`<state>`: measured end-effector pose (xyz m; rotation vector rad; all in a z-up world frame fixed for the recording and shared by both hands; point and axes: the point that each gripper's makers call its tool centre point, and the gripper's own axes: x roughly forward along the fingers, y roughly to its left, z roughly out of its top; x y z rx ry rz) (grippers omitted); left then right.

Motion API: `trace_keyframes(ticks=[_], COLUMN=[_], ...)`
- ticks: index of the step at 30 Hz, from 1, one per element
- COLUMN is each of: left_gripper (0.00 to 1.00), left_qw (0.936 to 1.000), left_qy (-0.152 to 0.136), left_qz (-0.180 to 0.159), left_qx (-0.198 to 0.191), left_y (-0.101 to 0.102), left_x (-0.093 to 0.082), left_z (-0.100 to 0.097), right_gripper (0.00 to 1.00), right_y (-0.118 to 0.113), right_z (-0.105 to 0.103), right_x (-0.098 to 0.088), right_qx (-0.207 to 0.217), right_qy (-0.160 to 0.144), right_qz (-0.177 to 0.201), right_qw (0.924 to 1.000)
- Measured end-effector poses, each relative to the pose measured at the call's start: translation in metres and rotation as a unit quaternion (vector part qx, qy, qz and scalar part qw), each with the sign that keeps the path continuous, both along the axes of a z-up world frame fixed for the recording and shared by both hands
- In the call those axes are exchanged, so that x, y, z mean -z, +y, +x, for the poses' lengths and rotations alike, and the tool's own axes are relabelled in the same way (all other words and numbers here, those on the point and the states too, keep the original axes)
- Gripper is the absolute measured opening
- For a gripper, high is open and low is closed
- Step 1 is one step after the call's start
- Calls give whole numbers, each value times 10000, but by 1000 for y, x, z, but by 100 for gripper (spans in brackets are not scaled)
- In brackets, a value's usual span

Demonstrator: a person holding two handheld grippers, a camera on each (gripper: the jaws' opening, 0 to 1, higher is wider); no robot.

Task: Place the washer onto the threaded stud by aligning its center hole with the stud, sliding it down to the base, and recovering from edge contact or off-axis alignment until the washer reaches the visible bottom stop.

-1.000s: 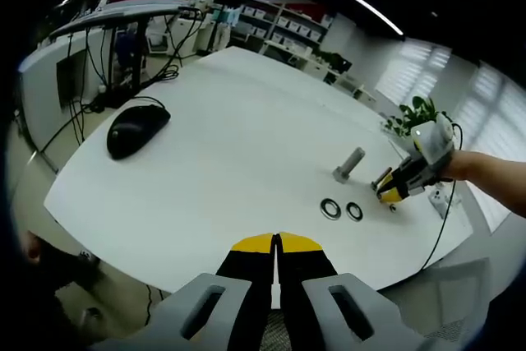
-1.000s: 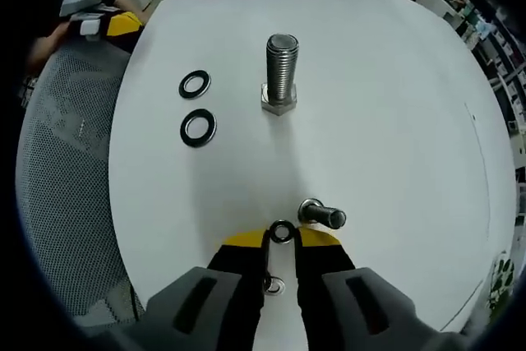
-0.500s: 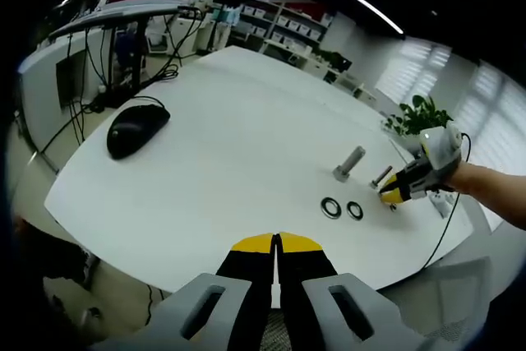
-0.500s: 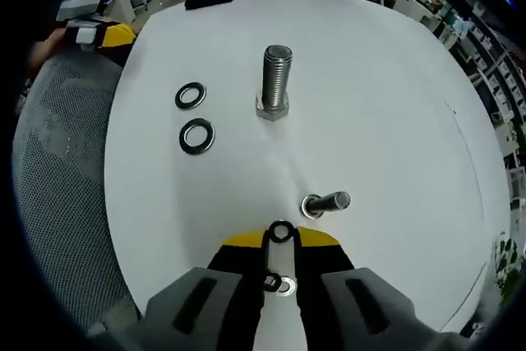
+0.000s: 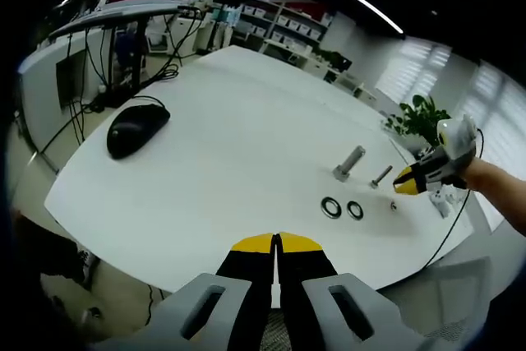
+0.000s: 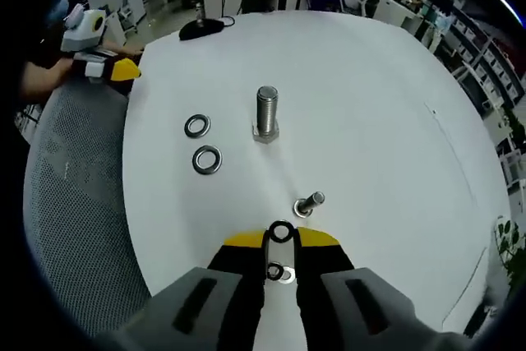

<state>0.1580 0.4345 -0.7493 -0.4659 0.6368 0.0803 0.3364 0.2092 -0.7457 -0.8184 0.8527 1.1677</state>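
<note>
The threaded stud (image 6: 266,113) stands upright on its hex head on the white table (image 6: 378,104); in the left gripper view the stud (image 5: 350,162) is at the far right. My right gripper (image 6: 281,241) is shut on a small dark washer (image 6: 281,232), held above the table well short of the stud. Seen from the left gripper view, the right gripper (image 5: 413,179) hovers just right of the stud. My left gripper (image 5: 277,244) is shut with nothing in it, near the table's front edge. In the right gripper view the left gripper (image 6: 113,71) sits beyond the table's left edge.
Two larger washers (image 6: 197,127) (image 6: 206,159) lie left of the stud. A small bolt (image 6: 310,203) lies on its side, and another small washer (image 6: 280,273) lies under my right jaws. A black mouse (image 5: 136,129) and a mesh chair (image 6: 74,203) are nearby.
My right gripper has lifted up and back from the table with the small washer, so the stud and bolt look smaller. The left gripper has stayed put.
</note>
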Motion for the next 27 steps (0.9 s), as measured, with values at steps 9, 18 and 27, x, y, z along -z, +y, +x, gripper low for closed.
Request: trace_keyframes(ticks=[9,18,27], left_gripper=[0,0,0], left_qw=[10000,10000,10000], left_qy=[-1,-11,-22], left_qz=[2,-2,-7], left_qx=[-7,-4,-5], left_y=[0,0,0], left_x=[0,0,-1], left_z=[0,1,1], right_gripper=[14,14,14], right_y=[10,15,20], right_z=[10,21,25], right_x=[-16,-14,-11], right_qx=[-109,-233,-301], right_qy=[-241,-346,-303], right_qz=[64,-55,-213], right_qw=[9996,9991,9989])
